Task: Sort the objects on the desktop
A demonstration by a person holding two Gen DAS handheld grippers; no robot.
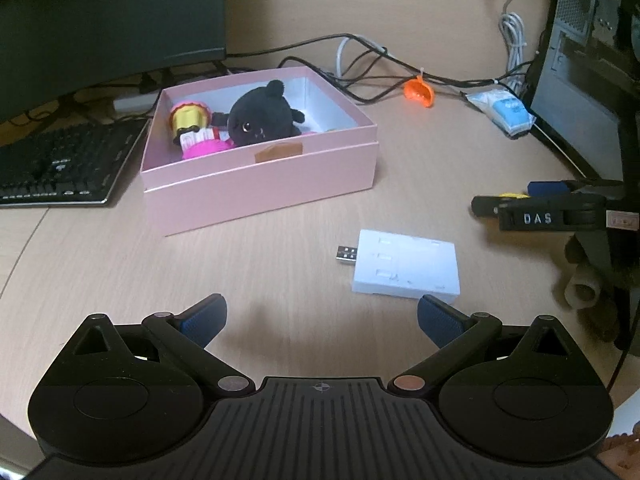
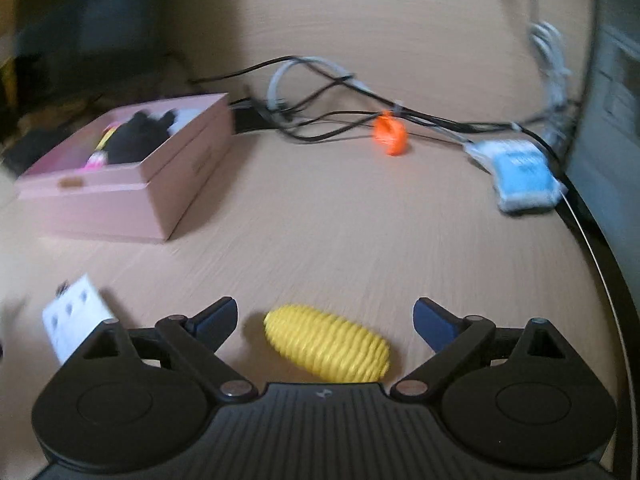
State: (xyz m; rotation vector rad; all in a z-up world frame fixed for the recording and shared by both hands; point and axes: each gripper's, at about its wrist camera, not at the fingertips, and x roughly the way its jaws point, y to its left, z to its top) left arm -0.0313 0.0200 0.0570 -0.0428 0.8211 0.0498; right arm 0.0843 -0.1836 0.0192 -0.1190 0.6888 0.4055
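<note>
Your left tongs are spread wide with nothing between the blue pads, hovering over bare table. The white USB hub lies flat just past them at about 1 o'clock, plug pointing left, its near edge right by your right-hand pad but not touching as far as I can tell. Up at 11 o'clock sits the pink box, open on top, with the black plush and a pink and gold toy already inside. The orange clip is further back at 1 o'clock among the cables, and a blue and white packet lies at 2 o'clock near the PC case. The keyboard is off at 10 o'clock. The right wrist view is pretty smeared, but your right tongs are also wide open, and the yellow ribbed toy lies on the table between the two pads, clear of both, not gripped.
</note>
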